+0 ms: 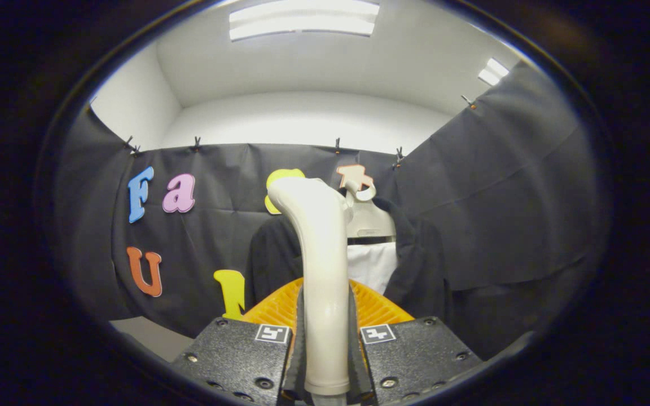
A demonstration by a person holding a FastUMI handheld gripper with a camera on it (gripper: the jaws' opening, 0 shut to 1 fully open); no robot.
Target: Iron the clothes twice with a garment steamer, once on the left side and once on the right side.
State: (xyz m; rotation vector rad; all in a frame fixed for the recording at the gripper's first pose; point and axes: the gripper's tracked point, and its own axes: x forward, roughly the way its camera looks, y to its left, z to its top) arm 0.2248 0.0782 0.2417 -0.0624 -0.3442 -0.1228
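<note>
Gripper (325, 338): both fingers clamped on the cream plastic curved steamer handle (320, 270), which stands upright between them. Beyond it hangs a dark jacket (421, 265) over a white shirt (374, 265) on a pale hanger (367, 217).

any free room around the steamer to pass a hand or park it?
Free: the light floor strip beside the gripper, below the black cloth wall. Crowded: straight ahead. The gripper is shut on the cream plastic steamer handle, whose head meets the dark jacket over a white shirt on its hanger.
</note>
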